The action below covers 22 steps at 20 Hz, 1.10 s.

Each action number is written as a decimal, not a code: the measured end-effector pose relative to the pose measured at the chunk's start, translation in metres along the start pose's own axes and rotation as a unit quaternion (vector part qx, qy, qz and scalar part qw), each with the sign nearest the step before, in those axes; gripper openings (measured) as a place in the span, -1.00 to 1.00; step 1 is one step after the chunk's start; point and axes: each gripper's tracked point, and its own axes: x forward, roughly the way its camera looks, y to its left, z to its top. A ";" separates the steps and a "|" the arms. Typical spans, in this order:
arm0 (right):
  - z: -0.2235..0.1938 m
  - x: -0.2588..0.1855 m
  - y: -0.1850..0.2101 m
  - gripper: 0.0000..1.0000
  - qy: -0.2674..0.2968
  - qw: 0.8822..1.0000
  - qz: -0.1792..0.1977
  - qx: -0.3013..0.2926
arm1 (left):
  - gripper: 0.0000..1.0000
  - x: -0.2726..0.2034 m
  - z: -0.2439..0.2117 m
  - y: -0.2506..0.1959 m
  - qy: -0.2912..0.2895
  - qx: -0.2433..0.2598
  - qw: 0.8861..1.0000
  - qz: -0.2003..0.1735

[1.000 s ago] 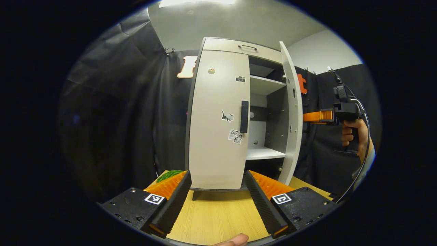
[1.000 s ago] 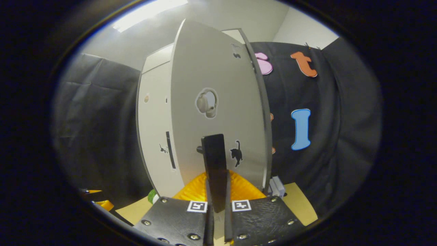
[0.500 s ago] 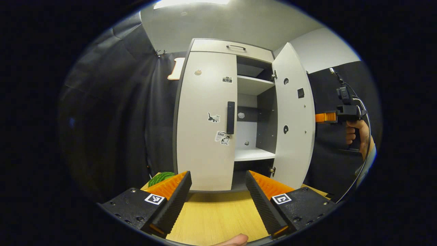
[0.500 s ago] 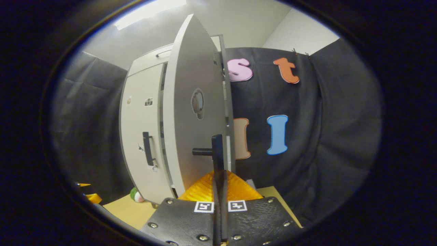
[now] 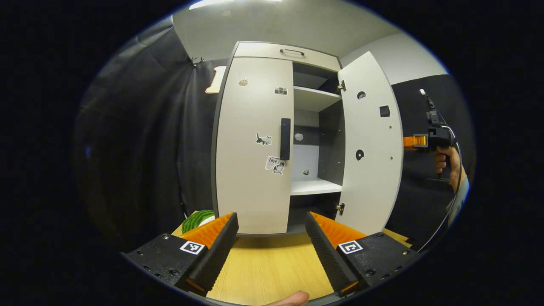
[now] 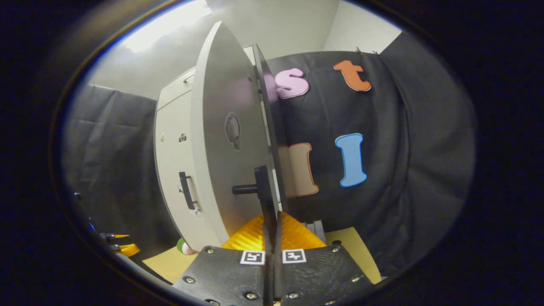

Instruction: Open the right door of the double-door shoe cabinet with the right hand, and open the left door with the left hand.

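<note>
A tall pale shoe cabinet (image 5: 263,55) is seen standing on a wooden table (image 5: 267,267) in the left gripper view. Its right door (image 5: 372,144) is swung wide open, so the inside face of that door is turned toward the camera. White shelves (image 5: 314,186) can be seen inside. The left door (image 5: 253,148) is shut. A dark upright handle (image 5: 285,139) is fixed near its inner edge, and small cat stickers (image 5: 263,138) are stuck beside it. A drawer with a thin handle (image 5: 292,51) is set along the top.

The left gripper (image 5: 270,250) is held low in front of the cabinet, well apart from the left door. Its fingers are spread wide, and nothing is held between them. A green round thing (image 5: 196,219) is seen on the table just behind the left finger.

The right gripper (image 5: 414,141) is seen far off past the open door's edge, held by a hand (image 5: 446,163).

In the right gripper view, the right gripper (image 6: 272,238) is closed tight on the right door's dark handle (image 6: 262,191). Both fingers are pressed against the handle, one on each side. The door is seen almost edge-on, and the left door's handle is seen farther back.
</note>
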 end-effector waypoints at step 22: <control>-0.079 -0.162 0.058 0.92 -0.069 0.994 -0.084 -0.017 | 0.96 0.101 0.055 0.018 -0.040 -0.003 0.999 -0.001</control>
